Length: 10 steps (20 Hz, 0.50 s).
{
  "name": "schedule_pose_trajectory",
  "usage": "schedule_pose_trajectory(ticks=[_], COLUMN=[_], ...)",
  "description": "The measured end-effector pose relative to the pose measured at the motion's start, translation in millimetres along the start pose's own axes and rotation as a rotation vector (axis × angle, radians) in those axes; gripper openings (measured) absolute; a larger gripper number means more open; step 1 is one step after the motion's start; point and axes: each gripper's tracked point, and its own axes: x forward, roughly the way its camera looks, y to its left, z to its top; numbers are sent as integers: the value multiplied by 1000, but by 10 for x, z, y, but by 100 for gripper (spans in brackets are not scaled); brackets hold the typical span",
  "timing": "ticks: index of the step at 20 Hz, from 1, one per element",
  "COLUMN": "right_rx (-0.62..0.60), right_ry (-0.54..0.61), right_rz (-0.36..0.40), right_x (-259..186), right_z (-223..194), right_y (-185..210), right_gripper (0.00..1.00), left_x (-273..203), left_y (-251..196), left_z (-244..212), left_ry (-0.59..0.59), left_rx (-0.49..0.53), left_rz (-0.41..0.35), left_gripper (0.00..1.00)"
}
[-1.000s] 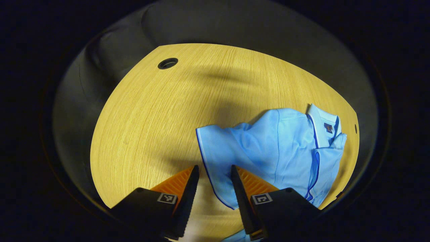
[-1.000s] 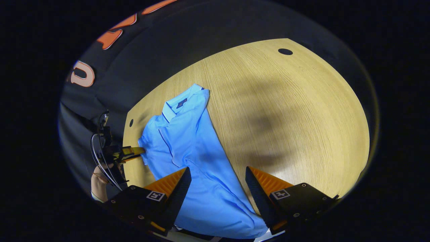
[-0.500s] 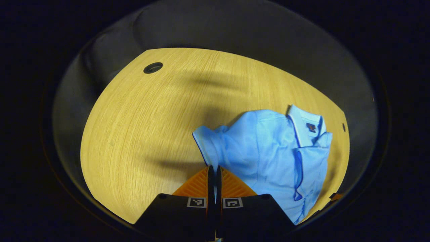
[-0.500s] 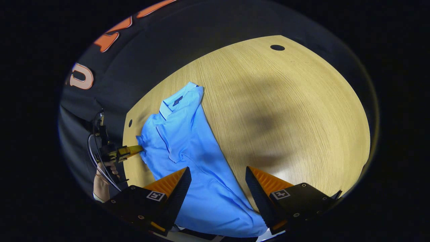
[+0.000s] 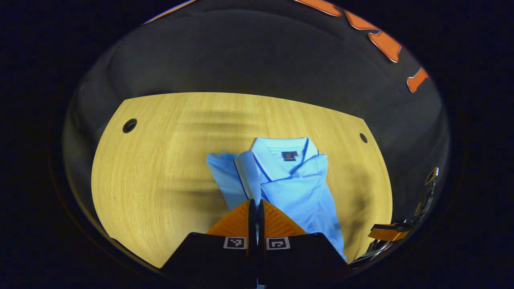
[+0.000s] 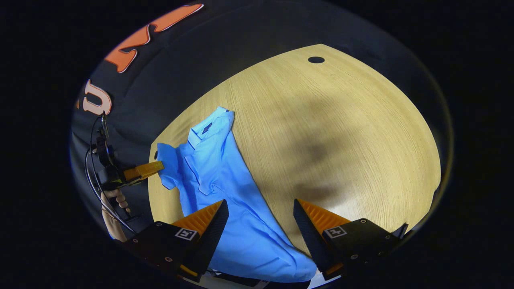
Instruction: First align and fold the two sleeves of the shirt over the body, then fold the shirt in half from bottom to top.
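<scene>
We see shirt [image 6: 225, 188] on surface [image 6: 341, 132], frame lower left; sleeve [image 6: 165, 166] lifted at left claw [image 6: 154, 167], far left.

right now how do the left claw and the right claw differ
The left claw is shut on the shirt's sleeve, lifting it off the table; the right claw is open and grips nothing. The left claw is at the shirt's collar end, while the right claw hovers over its lower part. Both are hand-held and point toward the same shirt.
</scene>
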Motion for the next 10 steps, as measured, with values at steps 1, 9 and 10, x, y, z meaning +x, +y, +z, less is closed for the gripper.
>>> schedule_pose_trajectory(ticks=[1,9,10], right_rx=[10,79,87], right_ry=[-3,-3,-2], right_rz=[-4,-35,-37], right_x=[-18,-117,-134], right_z=[-5,-105,-127], right_y=[-49,-425,-457], right_gripper=[99,99,99], left_x=[20,349,378], left_y=[-126,-968,-1042], left_z=[-4,-188,-210], left_ry=[5,89,95], left_rx=[15,37,40], left_rz=[-18,-122,-131], left_gripper=[4,4,4])
